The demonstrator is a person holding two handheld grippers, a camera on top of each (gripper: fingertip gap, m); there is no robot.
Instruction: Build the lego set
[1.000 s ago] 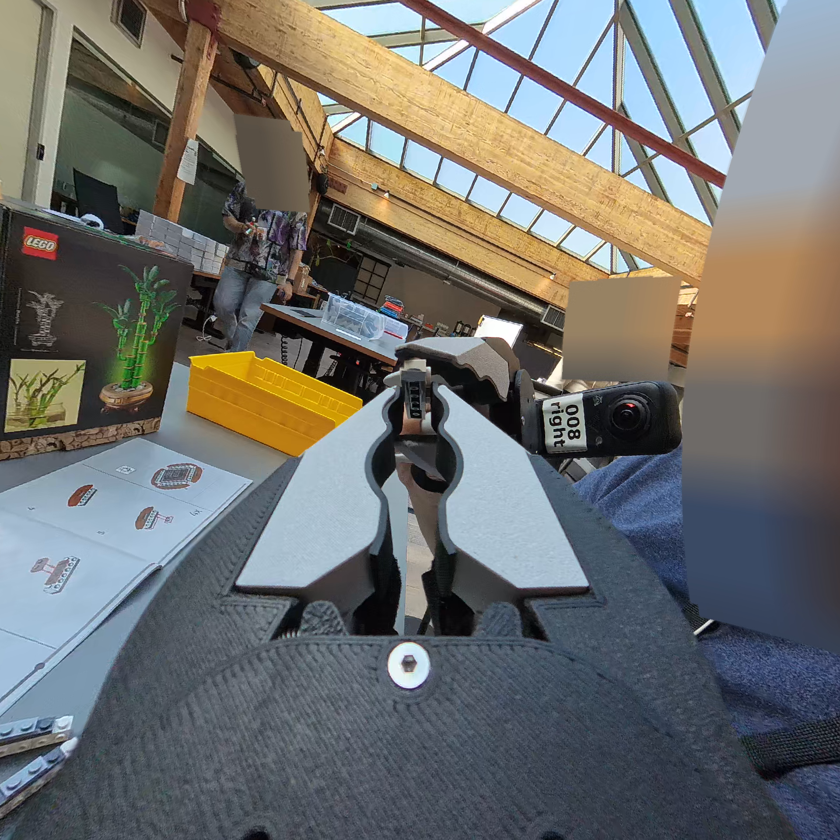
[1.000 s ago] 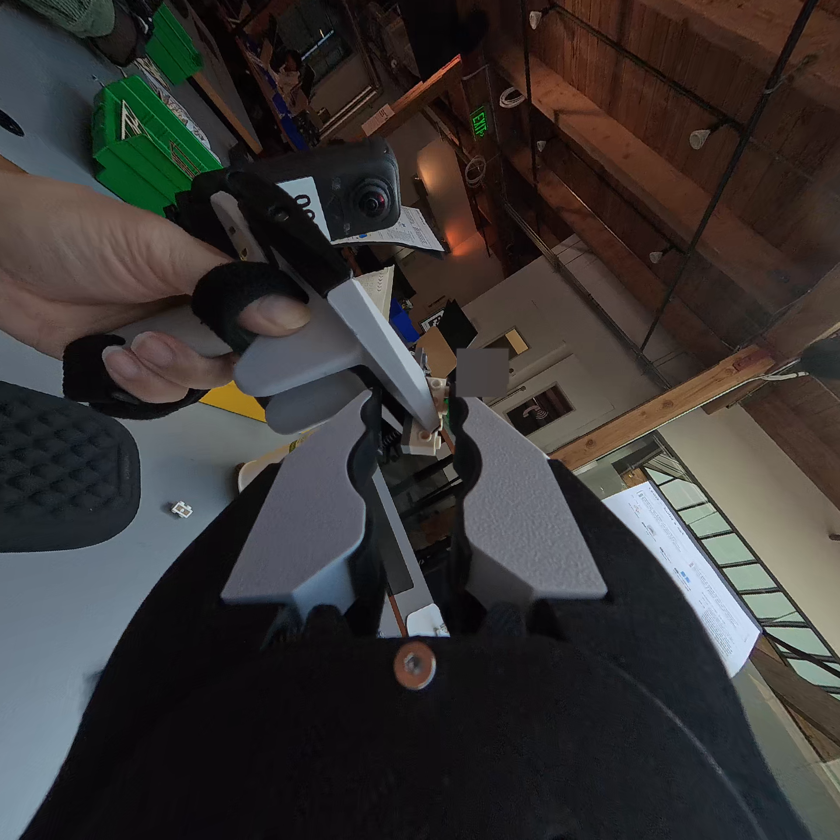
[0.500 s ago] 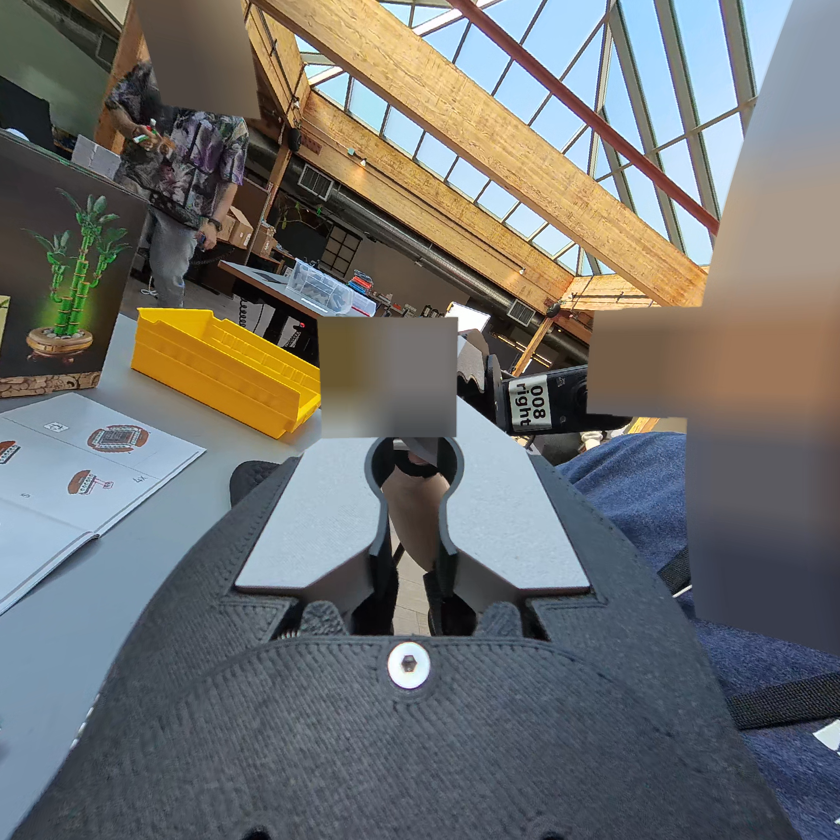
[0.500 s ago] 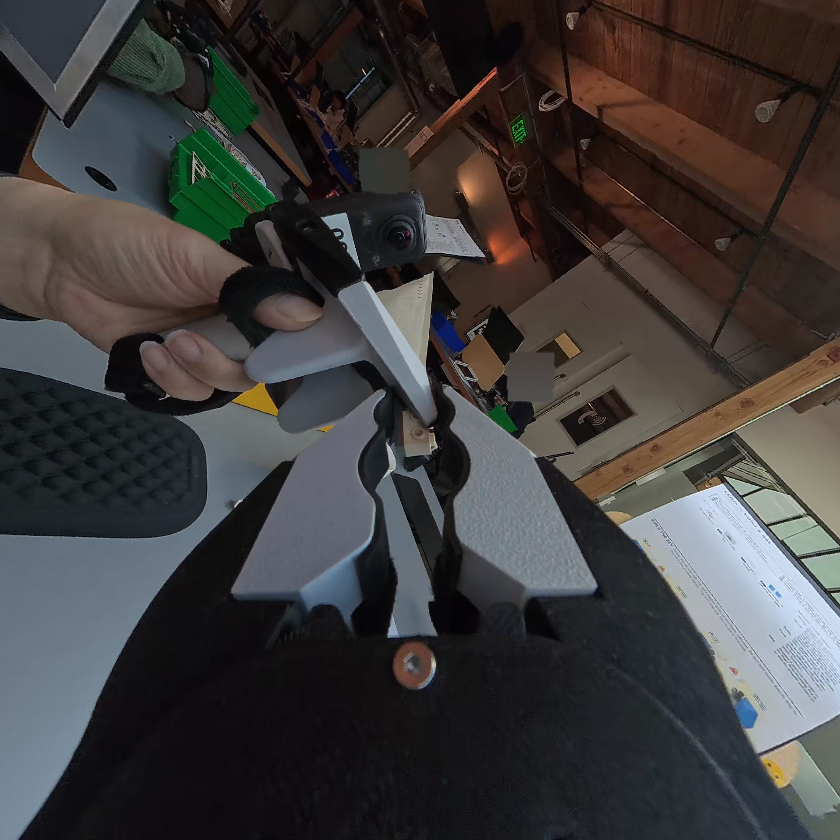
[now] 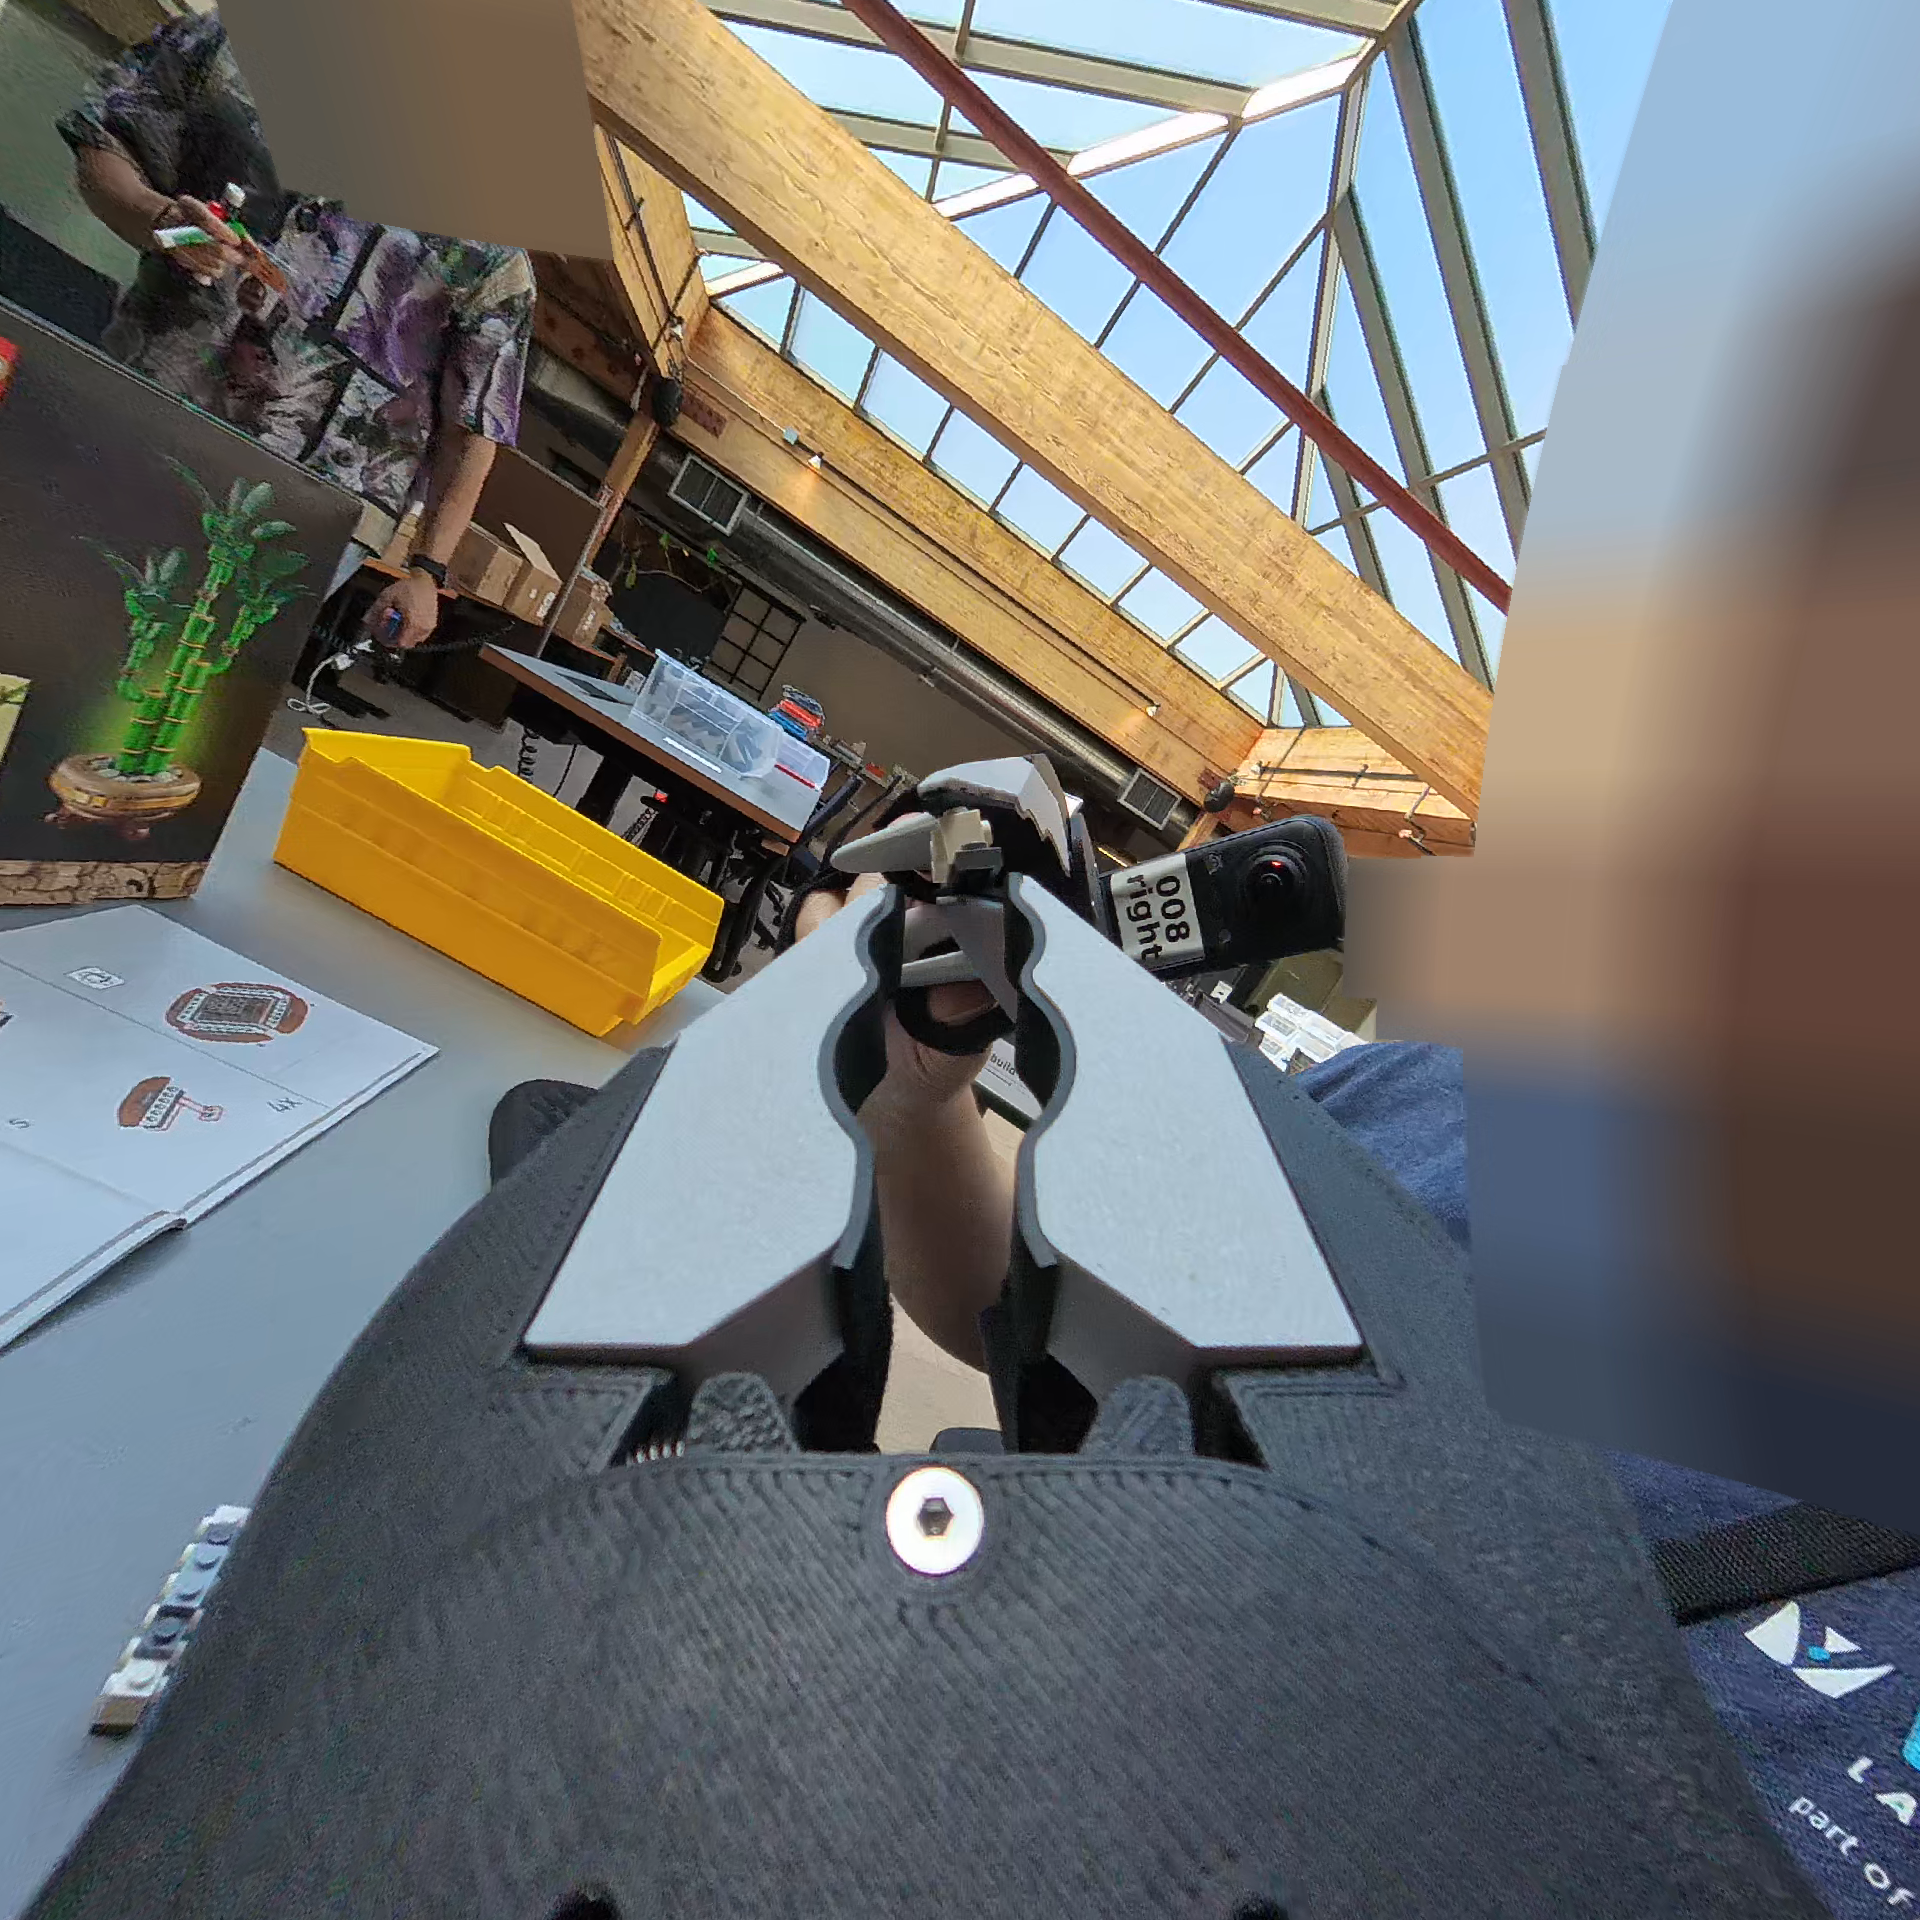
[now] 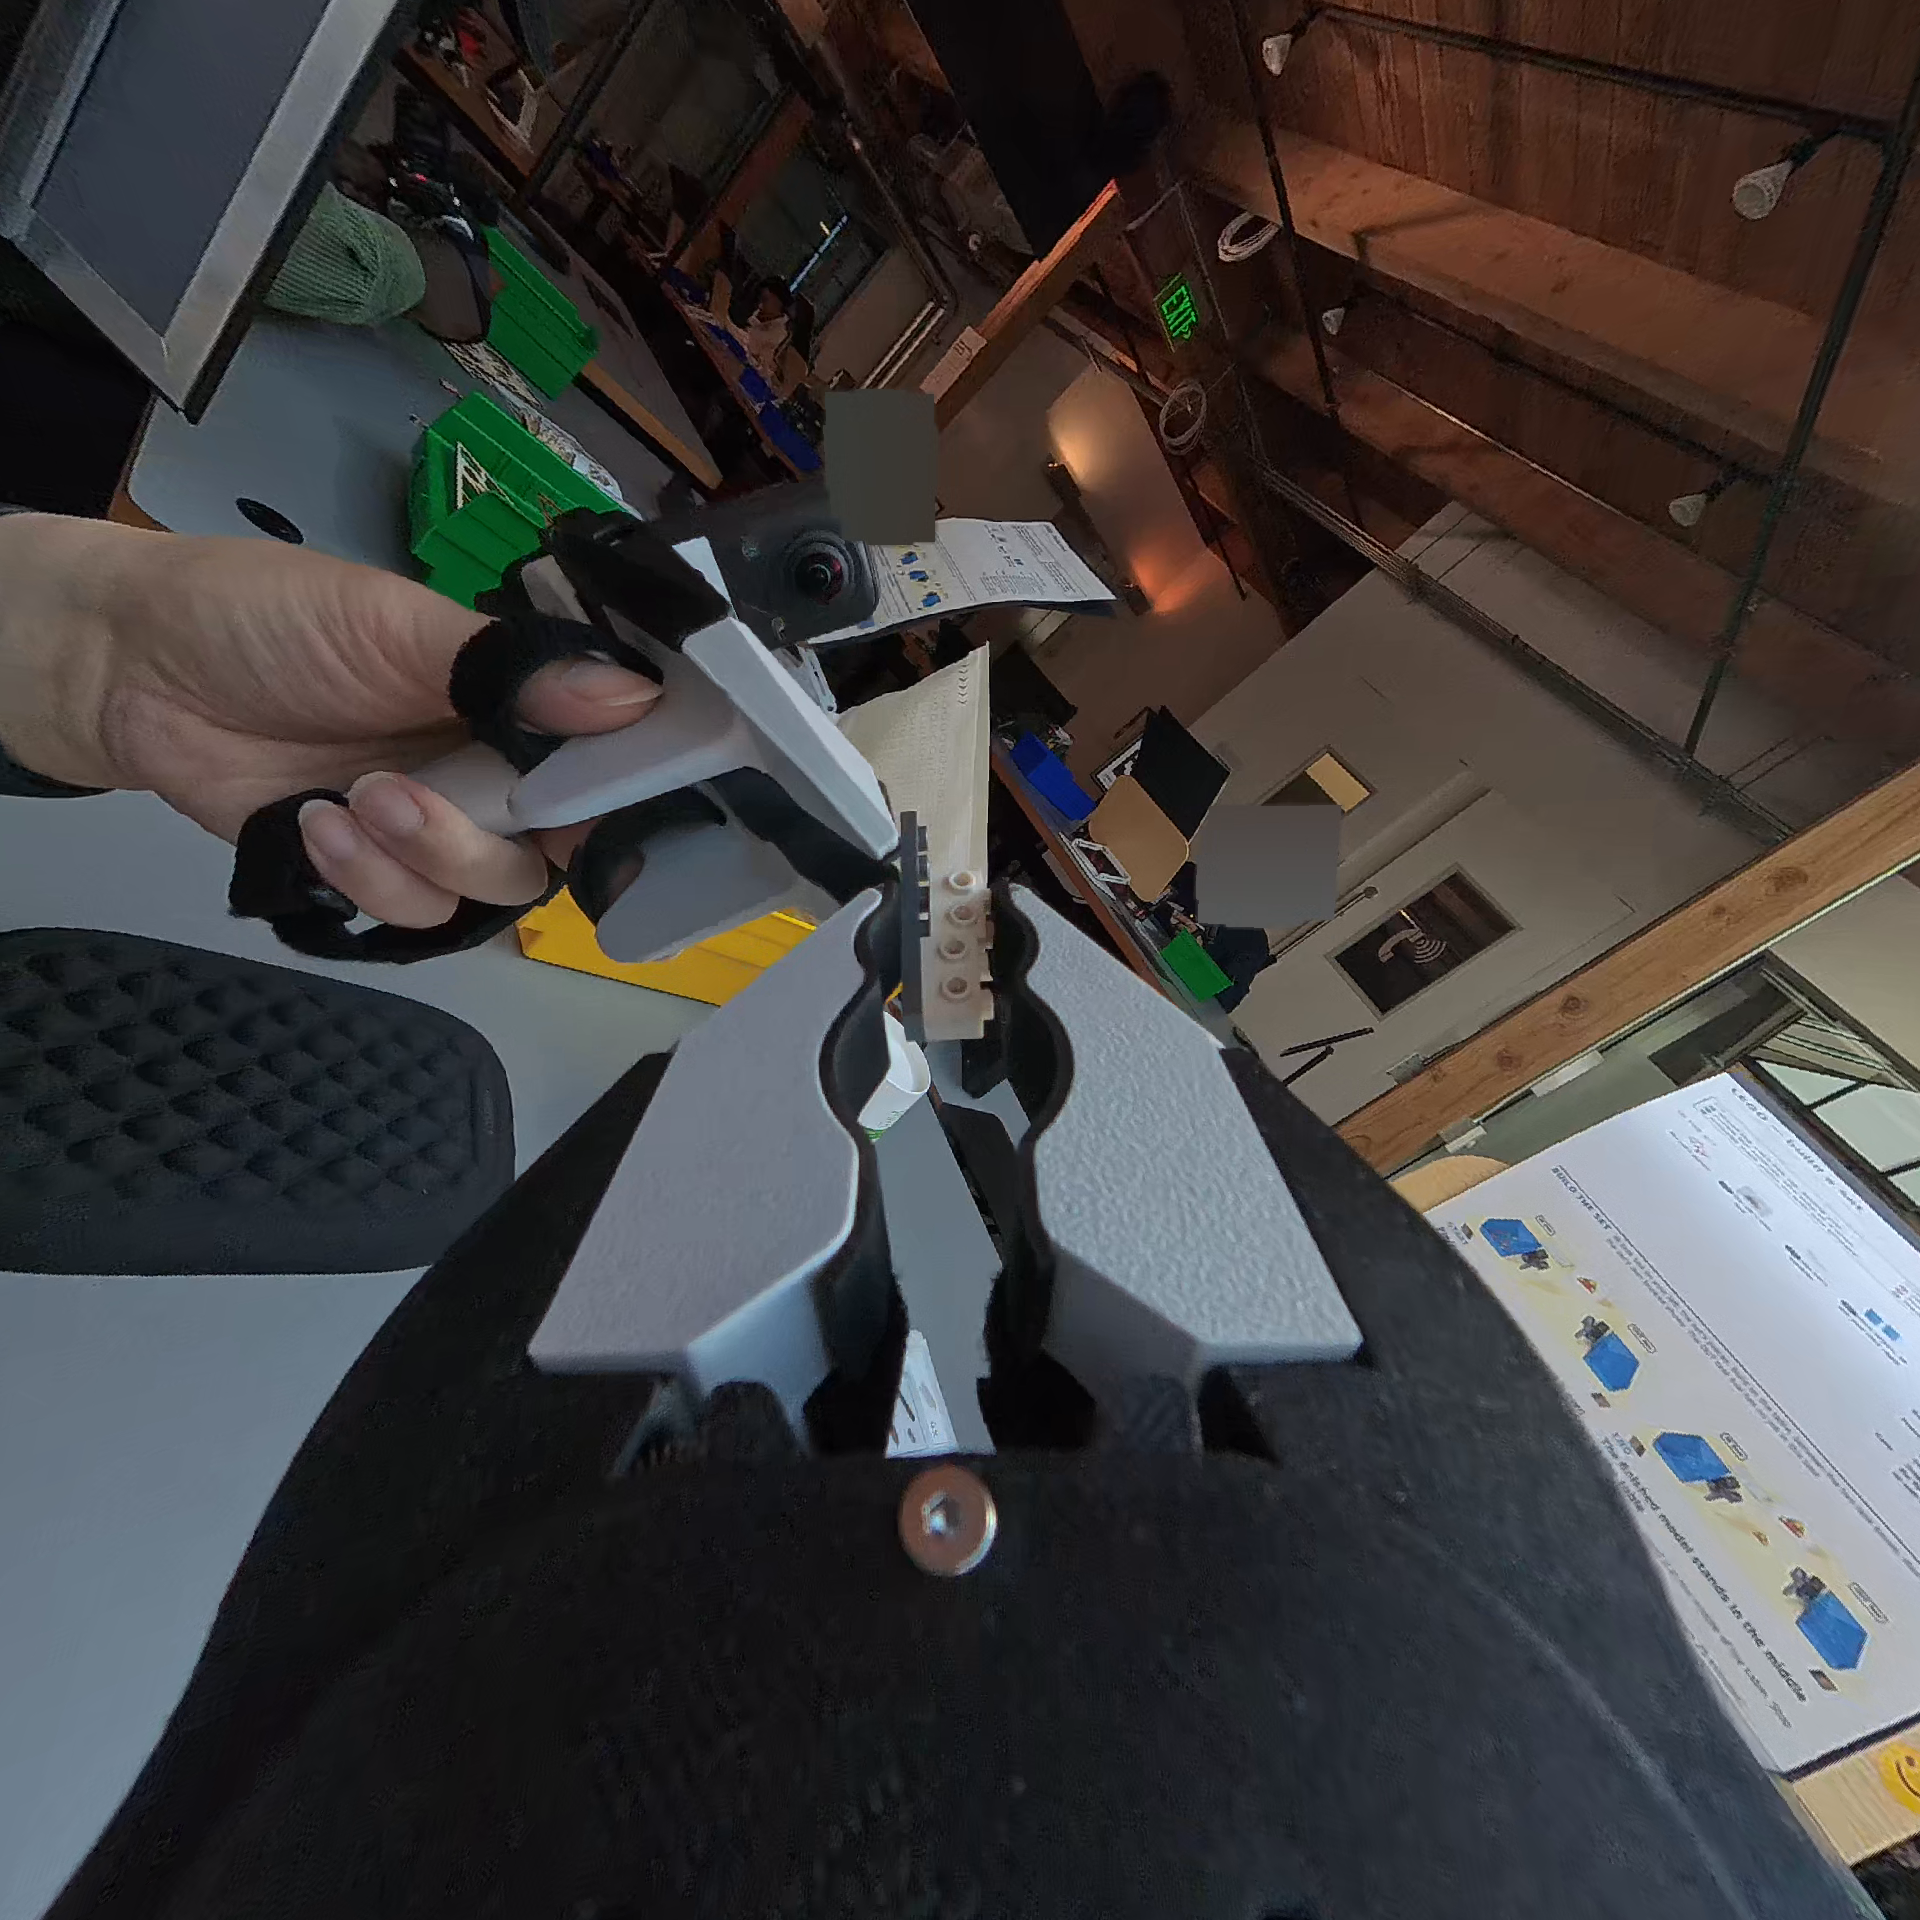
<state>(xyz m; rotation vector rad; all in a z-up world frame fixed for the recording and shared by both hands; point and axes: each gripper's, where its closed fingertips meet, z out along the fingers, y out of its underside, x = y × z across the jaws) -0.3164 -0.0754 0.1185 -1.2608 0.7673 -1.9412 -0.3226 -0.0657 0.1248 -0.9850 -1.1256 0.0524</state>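
Observation:
My right gripper (image 6: pixel 943 909) is shut on a small lego assembly held in the air: a tan studded brick (image 6: pixel 961 956) with a dark grey plate (image 6: pixel 913 935) against its left side. My left gripper (image 6: pixel 883 857) comes in from the left, and its tips close on the top end of the dark plate. In the left wrist view my left gripper (image 5: pixel 948 896) points at the tan brick (image 5: pixel 948 836) and the dark plate (image 5: pixel 982 860). The right gripper (image 5: pixel 951 821) faces it from beyond.
A yellow bin (image 5: pixel 488 873), an open instruction booklet (image 5: pixel 156 1081) and the lego box (image 5: pixel 135 644) are on the grey table. Grey plates (image 5: pixel 166 1621) lie at the lower left. A person (image 5: pixel 343 312) stands behind. A black textured pad (image 6: pixel 229 1091) and green bins (image 6: pixel 488 499) are left.
Both grippers have stayed joined at the assembly while tilting. The tan brick now shows its studs in the right wrist view. The left wrist view has swung right across the table.

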